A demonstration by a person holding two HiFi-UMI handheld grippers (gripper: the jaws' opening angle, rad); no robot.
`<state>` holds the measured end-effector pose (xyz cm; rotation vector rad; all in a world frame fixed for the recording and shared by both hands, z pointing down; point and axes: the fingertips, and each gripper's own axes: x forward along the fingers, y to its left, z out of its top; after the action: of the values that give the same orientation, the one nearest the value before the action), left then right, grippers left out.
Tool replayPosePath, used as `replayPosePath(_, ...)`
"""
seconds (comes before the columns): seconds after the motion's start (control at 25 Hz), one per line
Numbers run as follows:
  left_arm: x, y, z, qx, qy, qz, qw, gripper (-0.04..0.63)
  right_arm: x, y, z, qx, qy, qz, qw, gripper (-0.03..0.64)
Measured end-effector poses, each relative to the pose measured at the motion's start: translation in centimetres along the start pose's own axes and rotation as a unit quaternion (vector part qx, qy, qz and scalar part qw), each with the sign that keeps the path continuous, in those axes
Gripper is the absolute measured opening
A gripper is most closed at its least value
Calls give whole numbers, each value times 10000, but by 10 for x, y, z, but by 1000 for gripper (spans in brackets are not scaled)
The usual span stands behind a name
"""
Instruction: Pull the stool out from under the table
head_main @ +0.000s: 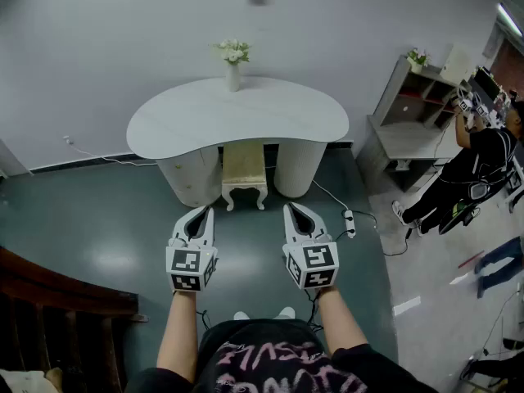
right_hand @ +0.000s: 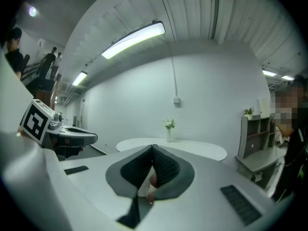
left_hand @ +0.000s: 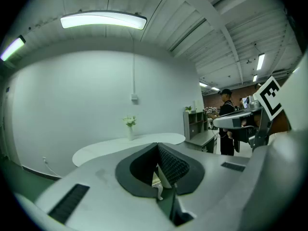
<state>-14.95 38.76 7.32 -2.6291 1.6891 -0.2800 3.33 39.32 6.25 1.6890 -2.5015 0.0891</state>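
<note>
The stool [head_main: 244,173] sits tucked under the table [head_main: 237,117] at its front edge, between the two pedestals. Its rear half is hidden beneath the top, and only two front legs show. There is one stool, one table, and one vase [head_main: 233,74] at the table's back edge. The left gripper [head_main: 205,214] and right gripper [head_main: 291,211] hover short of the stool, each with its jaws pressed together on nothing.

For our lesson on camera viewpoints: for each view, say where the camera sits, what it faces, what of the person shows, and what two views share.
Head view: on the head, facing down at table and stool; forearms, left gripper, right gripper show.
Left gripper view: on that gripper, facing the table over shut jaws.
Right gripper view: likewise.
Shared: both gripper views show the vase.
</note>
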Motion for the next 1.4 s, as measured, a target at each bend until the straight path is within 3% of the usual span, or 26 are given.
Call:
replayPosePath(0.44,3,17,-5,-15,51,-102,9999,12,16,13,0,-50,91,-31,9999,61)
replayPosePath(0.88,11,32,-37,-131,242,-261,9993,12,31,16,-22,-18,158,-226,9996,61)
replayPosePath(1.4,131,30,-72,-24,854,-355,9957,14,127,-71,-60,173,466,-41,9988,63)
